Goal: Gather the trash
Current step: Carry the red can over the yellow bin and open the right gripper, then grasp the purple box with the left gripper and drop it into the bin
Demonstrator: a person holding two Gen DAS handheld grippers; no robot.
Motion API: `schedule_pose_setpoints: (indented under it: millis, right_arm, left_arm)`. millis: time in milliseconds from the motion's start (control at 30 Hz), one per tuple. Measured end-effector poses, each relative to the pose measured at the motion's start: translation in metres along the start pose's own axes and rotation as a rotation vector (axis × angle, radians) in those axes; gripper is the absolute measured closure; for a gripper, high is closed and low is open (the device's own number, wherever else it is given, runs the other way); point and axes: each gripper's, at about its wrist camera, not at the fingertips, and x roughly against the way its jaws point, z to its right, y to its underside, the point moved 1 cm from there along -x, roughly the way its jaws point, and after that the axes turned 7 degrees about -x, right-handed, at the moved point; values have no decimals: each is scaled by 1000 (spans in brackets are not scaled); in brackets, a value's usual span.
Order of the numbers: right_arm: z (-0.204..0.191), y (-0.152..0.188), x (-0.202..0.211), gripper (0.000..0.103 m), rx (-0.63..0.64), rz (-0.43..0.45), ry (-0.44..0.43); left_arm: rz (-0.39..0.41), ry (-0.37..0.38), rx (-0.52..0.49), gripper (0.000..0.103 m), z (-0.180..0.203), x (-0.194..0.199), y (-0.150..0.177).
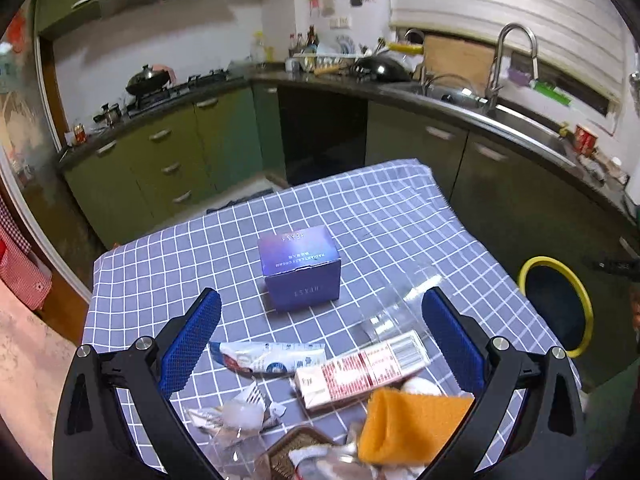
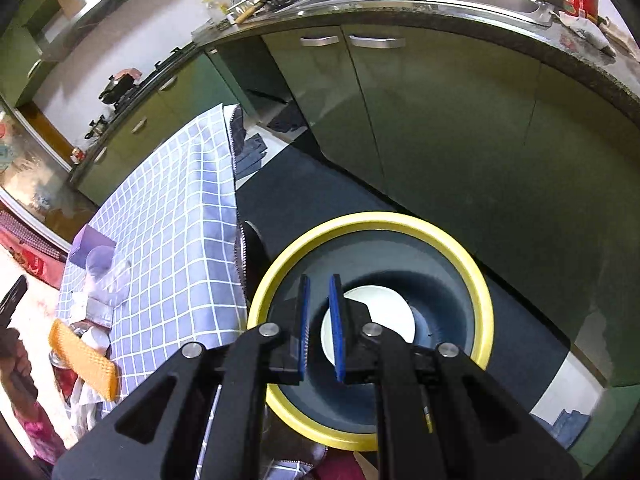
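Observation:
My left gripper (image 1: 320, 296) hangs wide open over the checked table (image 1: 160, 272), with nothing between its blue pads. Ahead of it stands a purple box (image 1: 300, 268). Under and between the fingers lie a white-blue wrapper (image 1: 264, 360), a red-white carton (image 1: 360, 372), a clear plastic cup (image 1: 396, 308) on its side, crumpled scraps (image 1: 240, 416) and an orange sponge (image 1: 408, 424). My right gripper (image 2: 320, 284) points down into the yellow-rimmed bin (image 2: 480, 280), its pads a thin slit apart and holding nothing. A white round piece (image 2: 384, 312) lies in the bin's bottom.
The bin (image 1: 560, 264) stands on the dark floor right of the table, beside green cabinets (image 2: 420, 128). The tablecloth's edge (image 2: 236, 184) hangs close to the bin's left. A sink and counter (image 1: 520, 116) run behind. A person's hand (image 2: 16, 360) shows at far left.

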Motion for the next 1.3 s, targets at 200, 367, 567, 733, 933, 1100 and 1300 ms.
schedule_pose_setpoints:
  millis: [200,367,567,733,933,1100,1300]
  right_arm:
    - [5,5,-1,93,13,-15,-22]
    - [9,6,-3,92,13,-21,-33]
    - [13,7,-5,91,7,-30,-42]
    - [13,8,-9,87,8,-38,-48]
    - [13,9,-8,86,5,-33,-58]
    - [12,10,-7,86,8,-30,-64]
    - [12,10,3,86,14,-7,-64]
  left_arm:
    - [-104,33,59,4,1,-51,-18]
    - [-192,8,143,4,-14,-97,-31]
    - [-281,-28,151,4,-18,-136,-34]
    - [-332,-73,124,6,-15,-160,-32]
    - [-367,-74,122,24,-22,-171,-29]
    - [-351,-69,139,25,-26,-165,-29]
    - [-260,-50,93,25,-12,-119,-44]
